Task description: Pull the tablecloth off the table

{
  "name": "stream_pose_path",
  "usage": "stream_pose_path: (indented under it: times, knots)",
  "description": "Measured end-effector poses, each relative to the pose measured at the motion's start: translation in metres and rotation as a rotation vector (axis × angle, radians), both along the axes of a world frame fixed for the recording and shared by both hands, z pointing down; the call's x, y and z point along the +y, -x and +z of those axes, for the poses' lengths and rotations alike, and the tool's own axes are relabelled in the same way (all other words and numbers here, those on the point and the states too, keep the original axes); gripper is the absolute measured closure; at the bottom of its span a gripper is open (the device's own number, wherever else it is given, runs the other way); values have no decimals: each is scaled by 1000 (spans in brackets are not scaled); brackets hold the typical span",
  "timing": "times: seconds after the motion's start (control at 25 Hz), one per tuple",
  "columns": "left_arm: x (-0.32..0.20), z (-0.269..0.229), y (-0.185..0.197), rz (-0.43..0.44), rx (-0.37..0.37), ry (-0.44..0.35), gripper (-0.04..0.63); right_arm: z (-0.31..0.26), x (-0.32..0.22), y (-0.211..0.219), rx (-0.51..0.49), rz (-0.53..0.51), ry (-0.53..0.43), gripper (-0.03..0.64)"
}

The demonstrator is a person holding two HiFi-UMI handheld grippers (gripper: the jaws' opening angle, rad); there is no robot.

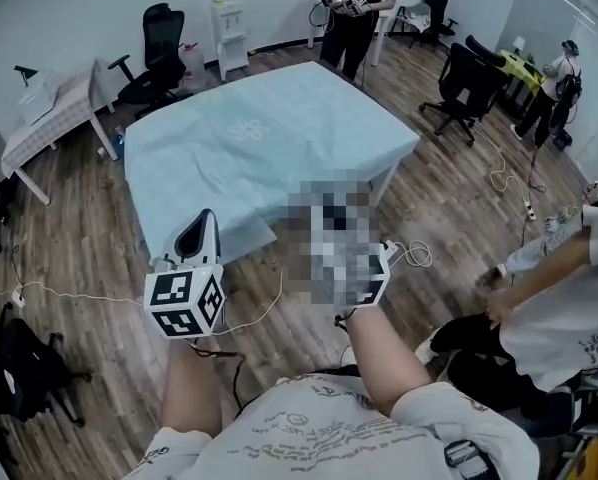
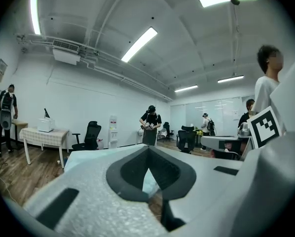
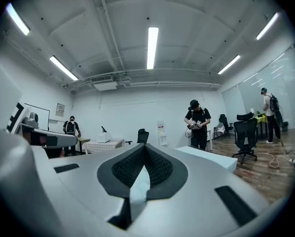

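Across the whole tabletop, a pale blue tablecloth [image 1: 279, 153] lies spread and mostly flat.
It has a white motif [image 1: 249, 128] at its centre and faint creases, and it drapes over every edge of the table [image 1: 384, 183], lowest at the near corner. The left gripper [image 2: 148, 169] and right gripper [image 3: 143, 174] are both clenched, seemingly on nothing, just short of the near edge.

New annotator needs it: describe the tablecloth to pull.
Mid-room on the wood floor stands the largest table; the tablecloth drapes all of it. It is plain pale blue with a faint white centre motif, unlike the checked cloth at left.
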State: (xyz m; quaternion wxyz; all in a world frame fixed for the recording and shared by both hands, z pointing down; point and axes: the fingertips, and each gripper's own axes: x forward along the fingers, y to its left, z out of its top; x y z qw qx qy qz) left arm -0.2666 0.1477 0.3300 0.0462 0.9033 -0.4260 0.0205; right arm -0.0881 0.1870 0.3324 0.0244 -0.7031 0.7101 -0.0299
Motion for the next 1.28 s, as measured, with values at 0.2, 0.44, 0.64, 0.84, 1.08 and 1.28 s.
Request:
stream_pose_path:
  times: [0.2, 0.44, 0.64, 0.84, 1.08, 1.28]
  knots:
    - [-1, 6, 3, 13, -15, 1, 586, -1, 5, 1, -29, 16, -17, 605]
    - [-3, 13, 2, 32, -19, 18, 586, 3, 10, 0, -24, 43, 0, 605]
    - [-16, 19, -3, 21, -27, 12, 586, 14, -1, -13, -65, 66, 9, 604]
    - [-41, 17, -22, 1, -27, 2, 586, 17, -30, -34, -71, 47, 13, 604]
    - [-92, 8, -60, -6, -56, -3, 586, 14, -86, -72, -78, 30, 18, 604]
    - [-130, 6, -93, -32, -57, 11, 586, 11, -123, -110, -73, 18, 17, 604]
